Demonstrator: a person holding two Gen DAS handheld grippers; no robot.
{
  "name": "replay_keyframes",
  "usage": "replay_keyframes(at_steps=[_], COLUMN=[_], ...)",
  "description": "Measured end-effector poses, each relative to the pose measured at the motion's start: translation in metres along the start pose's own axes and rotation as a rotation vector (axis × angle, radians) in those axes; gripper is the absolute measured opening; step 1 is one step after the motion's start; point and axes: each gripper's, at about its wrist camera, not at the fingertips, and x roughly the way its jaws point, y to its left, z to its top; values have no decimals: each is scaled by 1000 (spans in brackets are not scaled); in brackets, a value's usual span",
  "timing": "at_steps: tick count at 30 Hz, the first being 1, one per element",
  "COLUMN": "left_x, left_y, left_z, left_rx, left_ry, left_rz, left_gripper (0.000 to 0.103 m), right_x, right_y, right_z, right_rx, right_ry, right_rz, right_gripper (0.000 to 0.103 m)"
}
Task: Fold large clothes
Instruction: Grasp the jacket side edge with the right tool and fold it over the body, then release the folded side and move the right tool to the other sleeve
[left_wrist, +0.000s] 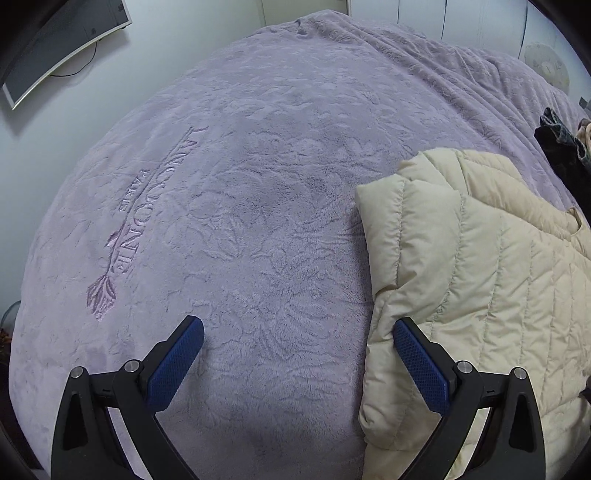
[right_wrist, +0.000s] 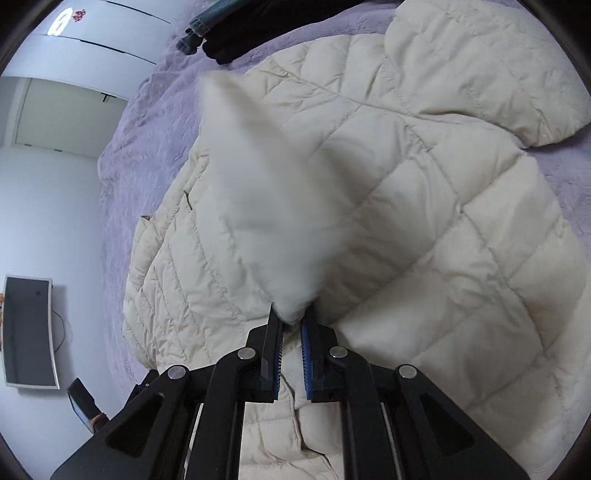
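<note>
Left wrist view: left gripper (left_wrist: 297, 343) is seen spread wide, nothing held, over the lavender blanket (left_wrist: 229, 206); its right pad overlaps the edge of the cream quilted jacket (left_wrist: 480, 277) at 4 o'clock. Embossed lettering (left_wrist: 155, 206) is seen only here.

Right wrist view: right gripper (right_wrist: 293, 325) is pinched onto a blurred fold of the jacket, raised above the rest, which is spread across the bed from 8 to 2 o'clock. Dark garments (right_wrist: 240, 33) lie at 12 o'clock, cut off. A wall-mounted screen (right_wrist: 29, 332) is noted at 9 o'clock.
</note>
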Motion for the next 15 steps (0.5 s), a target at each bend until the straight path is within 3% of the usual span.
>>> replay_keyframes(at_steps=[3,7,10,12,15], left_x=[-18,-25,-13,3,26], left_y=[3,-11,-28,-38,-41], left_z=[9,23,27,23,12], left_rx=[0,44,56,73,85], left_ry=[-38,-66,-37,-17,20], left_rz=[-33,-49,-41,0,32], left_gripper=[103,103,103,103,103], right_x=[-22,-42,-31,-16,14], right_y=[0,22,44,51,39], right_z=[1,2,8,12,16], right_rx=[-43,-260,-420,-506,-540], right_ry=[-37,-98,-87,-76,-19], right_rz=[-44,-76,-84,-135,-195], right_gripper=[10,10,10,10,10])
